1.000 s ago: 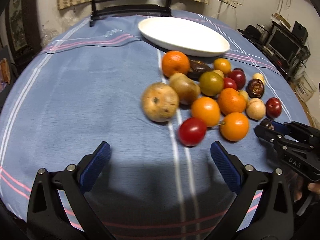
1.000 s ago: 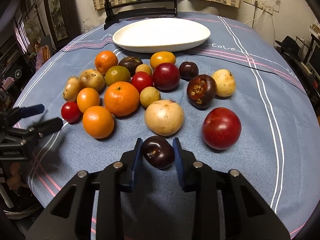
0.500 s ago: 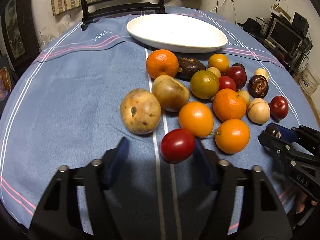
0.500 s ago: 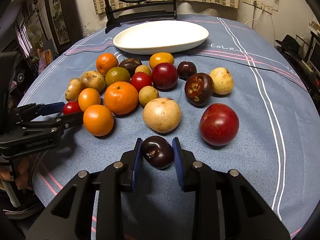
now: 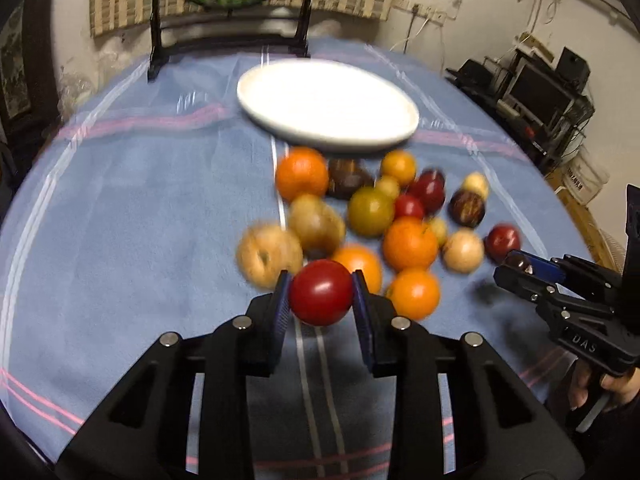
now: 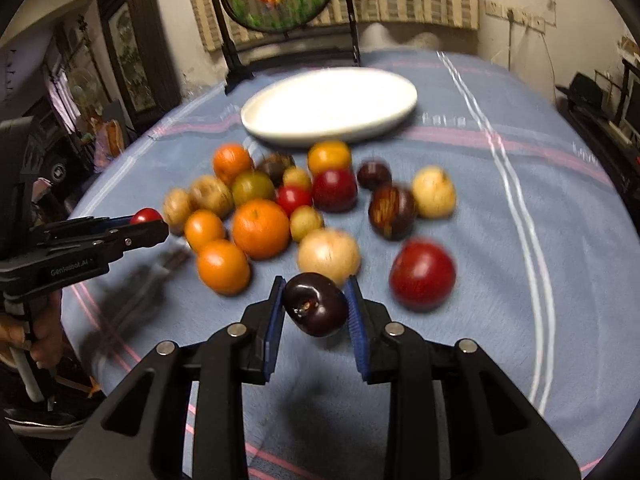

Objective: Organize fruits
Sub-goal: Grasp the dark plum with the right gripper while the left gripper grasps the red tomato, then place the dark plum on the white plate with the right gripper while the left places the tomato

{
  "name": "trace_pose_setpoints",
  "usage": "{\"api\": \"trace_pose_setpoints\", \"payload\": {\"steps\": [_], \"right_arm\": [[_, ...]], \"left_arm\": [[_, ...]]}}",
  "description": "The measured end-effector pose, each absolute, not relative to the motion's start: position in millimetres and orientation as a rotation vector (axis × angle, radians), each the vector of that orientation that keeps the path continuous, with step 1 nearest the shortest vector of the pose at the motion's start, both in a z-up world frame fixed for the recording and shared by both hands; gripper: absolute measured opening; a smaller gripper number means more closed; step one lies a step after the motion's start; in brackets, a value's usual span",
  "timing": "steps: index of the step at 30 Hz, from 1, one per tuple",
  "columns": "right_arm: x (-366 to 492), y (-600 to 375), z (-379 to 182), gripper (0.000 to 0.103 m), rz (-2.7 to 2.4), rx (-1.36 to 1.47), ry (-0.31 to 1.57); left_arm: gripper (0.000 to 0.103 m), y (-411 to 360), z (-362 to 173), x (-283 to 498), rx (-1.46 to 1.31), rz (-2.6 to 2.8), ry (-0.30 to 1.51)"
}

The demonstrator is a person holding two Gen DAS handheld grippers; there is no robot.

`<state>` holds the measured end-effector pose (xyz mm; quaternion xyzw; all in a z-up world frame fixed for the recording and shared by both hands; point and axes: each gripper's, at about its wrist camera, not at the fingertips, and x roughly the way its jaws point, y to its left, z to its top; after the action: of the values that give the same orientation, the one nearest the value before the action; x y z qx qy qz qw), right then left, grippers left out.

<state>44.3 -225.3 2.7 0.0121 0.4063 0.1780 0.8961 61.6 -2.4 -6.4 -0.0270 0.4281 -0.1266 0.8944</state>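
Both wrist views look down across the fruit pile (image 5: 372, 216) toward the white plate (image 6: 256, 120).

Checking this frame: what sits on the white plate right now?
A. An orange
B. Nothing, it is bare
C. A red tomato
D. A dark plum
B: the white plate shows only its bare surface, while the red tomato is clamped in the left gripper and the dark plum in the right gripper.
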Motion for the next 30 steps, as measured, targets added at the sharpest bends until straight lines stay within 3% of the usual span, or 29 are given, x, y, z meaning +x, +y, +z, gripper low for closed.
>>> {"api": "trace_pose_setpoints", "payload": {"steps": [5, 9, 16, 22, 23, 24, 30], "right_arm": [[83.3, -218.2, 51.8, 0.031, 0.367, -0.036, 0.725], [145.2, -206.7, 59.1, 0.031, 0.361, -0.043, 0.726], [275.4, -190.8, 9.9, 0.03, 0.289, -0.018, 0.943], [322.2, -184.1, -19.1, 0.031, 0.251, -0.003, 1.046], [327.1, -183.7, -22.5, 0.031, 0.241, -0.001, 1.061], [328.5, -183.8, -23.5, 0.031, 0.234, 0.003, 1.059], [314.6, -195.5, -14.8, 0.036, 0.229, 0.071, 1.025]], "left_arm": [[0.031, -4.6, 40.1, 103.4, 0.0, -0.229, 0.783], [0.031, -12.2, 52.9, 159.5, -0.004, -0.225, 0.776], [0.031, -19.0, 7.6, 287.7, -0.02, -0.132, 0.917], [0.032, -23.8, -20.4, 325.4, -0.012, -0.135, 0.972], [0.041, -23.3, -22.7, 326.3, -0.019, -0.138, 0.973], [0.055, -22.5, -22.6, 326.3, -0.024, -0.135, 0.964], [0.068, -20.9, -4.3, 304.7, 0.004, -0.125, 0.889]]}}
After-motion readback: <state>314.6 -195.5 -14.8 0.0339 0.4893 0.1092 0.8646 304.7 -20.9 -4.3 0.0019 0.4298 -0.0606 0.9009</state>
